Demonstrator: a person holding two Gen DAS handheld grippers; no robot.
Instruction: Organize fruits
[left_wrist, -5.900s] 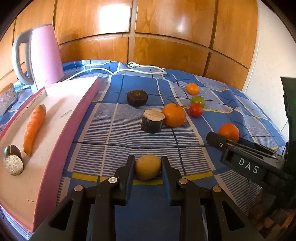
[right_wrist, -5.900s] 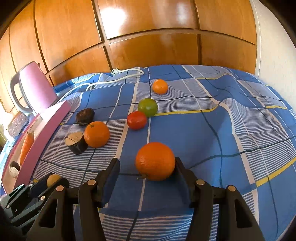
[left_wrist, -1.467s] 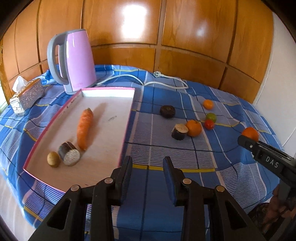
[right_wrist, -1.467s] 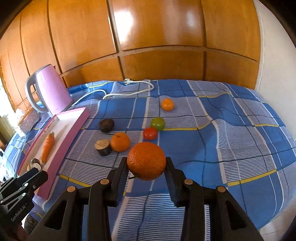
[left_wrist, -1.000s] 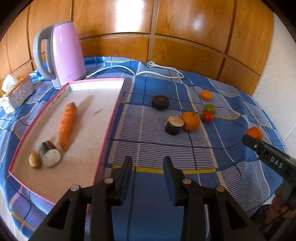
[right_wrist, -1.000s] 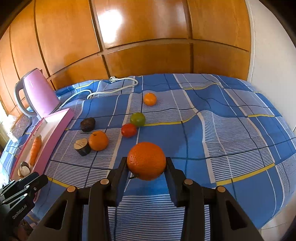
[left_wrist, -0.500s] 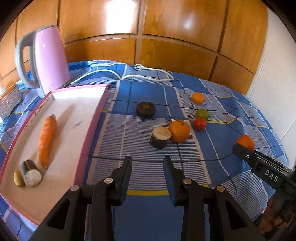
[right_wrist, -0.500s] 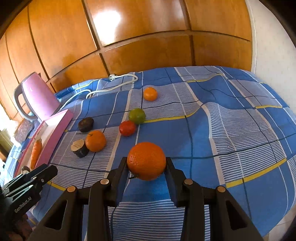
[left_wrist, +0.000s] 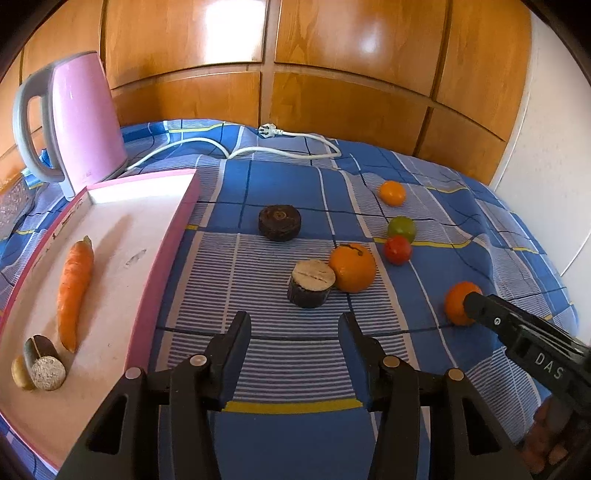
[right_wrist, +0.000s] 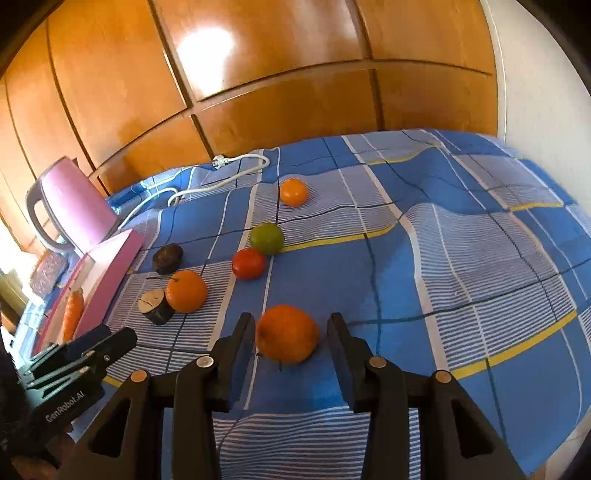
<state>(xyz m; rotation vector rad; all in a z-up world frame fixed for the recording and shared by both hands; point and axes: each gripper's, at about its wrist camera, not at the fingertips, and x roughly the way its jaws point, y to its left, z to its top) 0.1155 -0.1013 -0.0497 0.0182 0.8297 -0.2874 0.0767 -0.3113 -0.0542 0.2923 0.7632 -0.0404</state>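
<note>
Left wrist view: left gripper (left_wrist: 294, 325) sits wide open and empty at bottom center, aimed at the cut stump-like piece (left_wrist: 311, 283). Right wrist view: right gripper (right_wrist: 291, 328) is spread around the big orange (right_wrist: 287, 333) at lower center, jaws apparently not touching. Orange looks firm, round and rolly, so I'd pinch it across the middle.

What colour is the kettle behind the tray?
The kettle is pink with a grey handle, clearest in the left wrist view.

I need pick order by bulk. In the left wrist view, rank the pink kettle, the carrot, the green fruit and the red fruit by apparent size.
1. pink kettle
2. carrot
3. green fruit and red fruit: these two look alike, so I leave them unranked.
</note>
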